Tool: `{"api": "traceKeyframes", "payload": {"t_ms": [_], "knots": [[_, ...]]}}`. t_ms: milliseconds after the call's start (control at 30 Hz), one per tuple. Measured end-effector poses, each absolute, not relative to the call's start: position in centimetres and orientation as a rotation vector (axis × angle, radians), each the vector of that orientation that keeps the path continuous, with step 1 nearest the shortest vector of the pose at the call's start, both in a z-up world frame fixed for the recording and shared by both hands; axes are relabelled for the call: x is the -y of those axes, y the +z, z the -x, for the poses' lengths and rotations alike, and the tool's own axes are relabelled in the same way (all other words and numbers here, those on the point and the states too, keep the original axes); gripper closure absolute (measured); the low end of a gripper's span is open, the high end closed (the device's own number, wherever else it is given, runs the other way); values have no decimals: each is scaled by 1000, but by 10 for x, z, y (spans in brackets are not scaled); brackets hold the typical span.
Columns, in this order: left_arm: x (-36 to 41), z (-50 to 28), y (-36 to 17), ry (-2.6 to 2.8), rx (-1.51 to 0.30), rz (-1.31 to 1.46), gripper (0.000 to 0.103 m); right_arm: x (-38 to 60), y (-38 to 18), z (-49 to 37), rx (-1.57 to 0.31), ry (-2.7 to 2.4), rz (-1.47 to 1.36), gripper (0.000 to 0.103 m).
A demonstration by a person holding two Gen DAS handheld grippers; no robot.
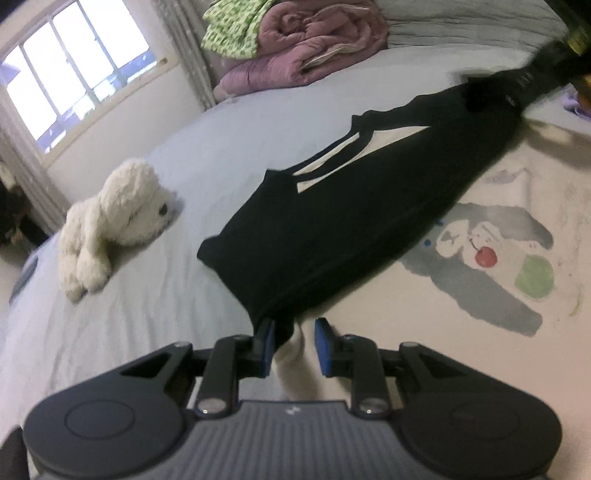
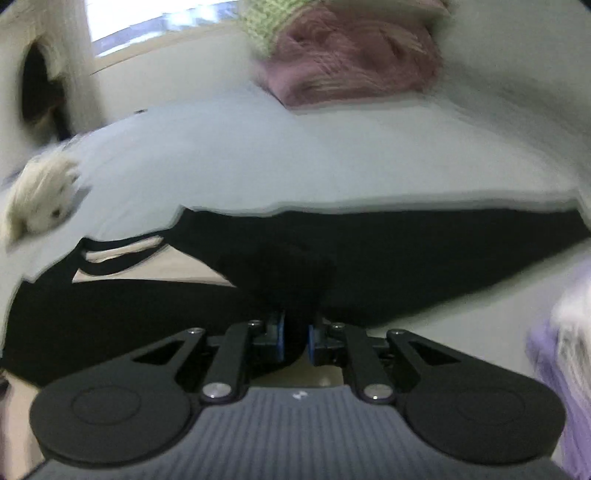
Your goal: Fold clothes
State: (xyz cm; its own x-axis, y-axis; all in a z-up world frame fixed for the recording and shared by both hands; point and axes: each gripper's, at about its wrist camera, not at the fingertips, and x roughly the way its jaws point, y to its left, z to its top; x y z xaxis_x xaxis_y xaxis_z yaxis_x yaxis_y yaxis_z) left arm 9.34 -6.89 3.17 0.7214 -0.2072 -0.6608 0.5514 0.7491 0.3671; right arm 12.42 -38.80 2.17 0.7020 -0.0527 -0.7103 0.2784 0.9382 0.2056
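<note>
A black sleeveless top (image 1: 351, 221) lies stretched across the bed sheet (image 1: 147, 314), from the lower middle to the upper right. In the left wrist view my left gripper (image 1: 297, 343) stands open at the top's near corner. The cloth hangs against the left blue pad (image 1: 269, 343), and the right pad stands apart from it. At the top's far end sits my right gripper (image 1: 480, 98), a dark blur. In the right wrist view my right gripper (image 2: 295, 339) is shut on a bunched fold of the black top (image 2: 295, 280), its blue pads close together.
A white plush dog (image 1: 122, 218) lies left of the top. A pink quilt (image 1: 306, 48) and a green-patterned cloth (image 1: 232, 29) are piled at the far side. A cream cloth with a cartoon print (image 1: 491, 258) lies to the right. A purple cloth (image 2: 554, 369) shows at the right edge.
</note>
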Motion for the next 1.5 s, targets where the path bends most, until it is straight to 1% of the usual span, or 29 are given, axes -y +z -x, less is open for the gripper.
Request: {"api": "traceKeyframes", "payload": {"t_ms": [33,100,167,200,233,300,367,400,467,567,700,767,900,1000,1033,1200,1267,1300,1333,1367,1400,1467,1500], "knots": [[68,-93,32,-446,-637,-584,78,397,16,-123,-799,-173,-365,95],[66,-93,32,-440,-642,-578,78,406,17,-121,-800,-137,-397,94],[64,-93,32,-432,-652,-561,78,416,24,-121,-781,-94,-428,88],[63,-93,33,-430,-655,-559,78,422,28,-122,-772,-74,-451,82],[62,-92,34,-428,-659,-556,78,432,29,-122,-770,-66,-488,79],[58,-92,38,-416,-668,-551,77,454,29,-120,-775,-74,-581,76],[52,-93,42,-407,-681,-532,77,480,26,-117,-781,-112,-689,76],[47,-93,45,-413,-688,-512,77,490,25,-115,-779,-139,-725,73],[38,-95,51,-431,-700,-455,77,502,25,-110,-767,-193,-760,73],[25,-102,63,-441,-700,-353,76,496,30,-113,-765,-165,-717,73],[-4,-121,71,-446,-713,-119,71,459,34,-124,-775,-107,-528,73],[-17,-132,73,-440,-718,-18,71,449,32,-128,-780,-121,-447,73],[-21,-160,70,-417,-734,61,69,445,26,-131,-784,-134,-393,73],[-16,-185,66,-404,-773,118,60,444,26,-135,-783,-127,-372,73],[-11,-194,65,-395,-789,125,59,442,27,-135,-780,-125,-348,73],[16,-226,56,-383,-822,93,59,431,28,-143,-763,-82,-236,73],[19,-238,49,-362,-853,110,61,427,27,-147,-755,-69,-199,73],[20,-242,46,-347,-864,120,66,424,25,-149,-753,-62,-177,73],[19,-244,43,-331,-864,132,82,421,23,-151,-753,-53,-155,73],[17,-244,40,-318,-860,151,89,417,21,-153,-757,-46,-127,74],[14,-244,38,-312,-852,179,96,412,18,-154,-760,-44,-92,81],[3,-242,35,-311,-833,244,98,404,14,-154,-755,-42,-24,88],[-1,-240,34,-310,-821,264,98,402,14,-153,-748,-37,-8,94]]}}
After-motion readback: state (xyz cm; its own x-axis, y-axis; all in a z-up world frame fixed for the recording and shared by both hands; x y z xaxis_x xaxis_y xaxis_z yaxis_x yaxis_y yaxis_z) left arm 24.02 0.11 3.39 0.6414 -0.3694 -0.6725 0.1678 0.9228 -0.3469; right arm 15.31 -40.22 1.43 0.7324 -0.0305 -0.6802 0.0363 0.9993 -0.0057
